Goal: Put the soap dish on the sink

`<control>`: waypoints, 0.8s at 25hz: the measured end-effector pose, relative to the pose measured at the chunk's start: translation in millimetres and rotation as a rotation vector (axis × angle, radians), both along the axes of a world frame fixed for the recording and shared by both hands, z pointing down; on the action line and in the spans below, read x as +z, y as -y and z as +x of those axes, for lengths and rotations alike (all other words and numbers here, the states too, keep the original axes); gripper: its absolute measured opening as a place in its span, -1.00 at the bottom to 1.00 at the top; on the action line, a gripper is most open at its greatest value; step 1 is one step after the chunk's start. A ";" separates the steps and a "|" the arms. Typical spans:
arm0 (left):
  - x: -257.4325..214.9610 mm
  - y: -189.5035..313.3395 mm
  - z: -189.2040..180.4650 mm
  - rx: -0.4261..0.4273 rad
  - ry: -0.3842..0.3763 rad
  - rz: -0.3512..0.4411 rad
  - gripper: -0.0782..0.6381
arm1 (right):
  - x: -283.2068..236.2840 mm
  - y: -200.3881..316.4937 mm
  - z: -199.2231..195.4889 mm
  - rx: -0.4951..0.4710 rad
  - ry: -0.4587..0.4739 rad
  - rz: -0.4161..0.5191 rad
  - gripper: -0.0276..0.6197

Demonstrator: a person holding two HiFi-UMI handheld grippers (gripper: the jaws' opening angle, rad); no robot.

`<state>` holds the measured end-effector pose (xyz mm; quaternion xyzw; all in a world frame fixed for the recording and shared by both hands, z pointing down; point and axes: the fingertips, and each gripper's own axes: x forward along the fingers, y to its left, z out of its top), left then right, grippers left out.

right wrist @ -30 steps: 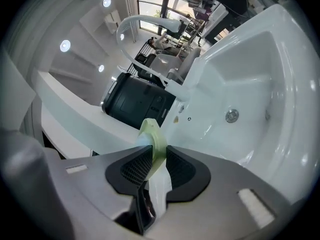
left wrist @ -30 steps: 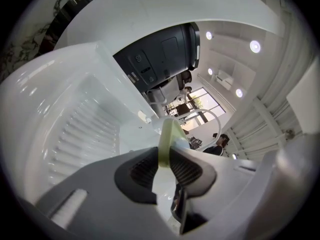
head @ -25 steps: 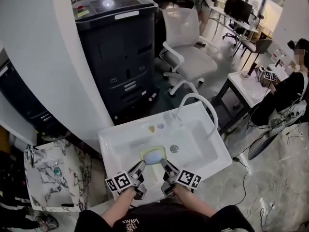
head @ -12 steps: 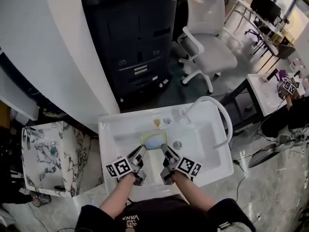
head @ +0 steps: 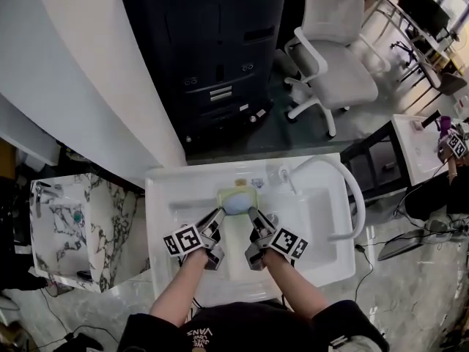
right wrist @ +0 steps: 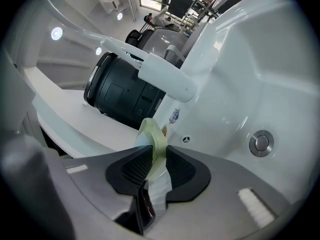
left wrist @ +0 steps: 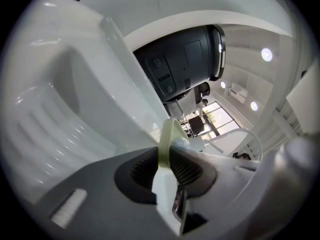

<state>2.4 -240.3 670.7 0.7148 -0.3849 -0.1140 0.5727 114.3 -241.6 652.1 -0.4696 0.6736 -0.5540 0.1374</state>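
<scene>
The soap dish (head: 236,198) is pale yellow-green with a pale blue soap in it. It is held over the back part of the white sink (head: 163,196), near the ledge by the faucet (head: 350,189). My left gripper (head: 218,219) is shut on its left rim and my right gripper (head: 254,219) on its right rim. In the left gripper view the dish rim (left wrist: 166,139) is pinched between the ribbed pads of the left gripper (left wrist: 167,160). The right gripper view shows the same for the rim (right wrist: 154,136) and the right gripper (right wrist: 156,160). I cannot tell if the dish touches the sink.
The drain (right wrist: 261,142) lies in the basin right of the dish. Behind the sink stands a dark printer cabinet (head: 212,57), with a white office chair (head: 337,57) to its right. A marble-patterned stand (head: 69,233) is to the left, a desk (head: 421,138) to the right.
Both grippers have carried the soap dish away from me, from over the front of the basin to over its back part near the faucet ledge. Their hold on it is unchanged.
</scene>
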 end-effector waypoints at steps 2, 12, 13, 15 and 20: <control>5.3 3.7 2.7 -0.010 -0.006 -0.021 -0.43 | 4.2 5.9 2.4 -0.007 -0.003 -0.007 -0.65; 24.2 10.1 9.3 -0.035 0.000 -0.116 -0.43 | 23.6 17.4 9.6 -0.009 0.022 -0.063 -0.65; 25.1 10.8 9.7 -0.040 -0.003 -0.122 -0.43 | 24.9 18.2 10.4 -0.006 0.027 -0.069 -0.65; 26.5 12.5 10.7 -0.050 -0.008 -0.132 -0.43 | 27.6 20.2 11.9 0.000 0.034 -0.078 -0.65; 24.0 20.0 11.1 -0.081 -0.023 -0.134 -0.44 | 29.2 26.6 13.0 0.002 0.025 -0.074 -0.65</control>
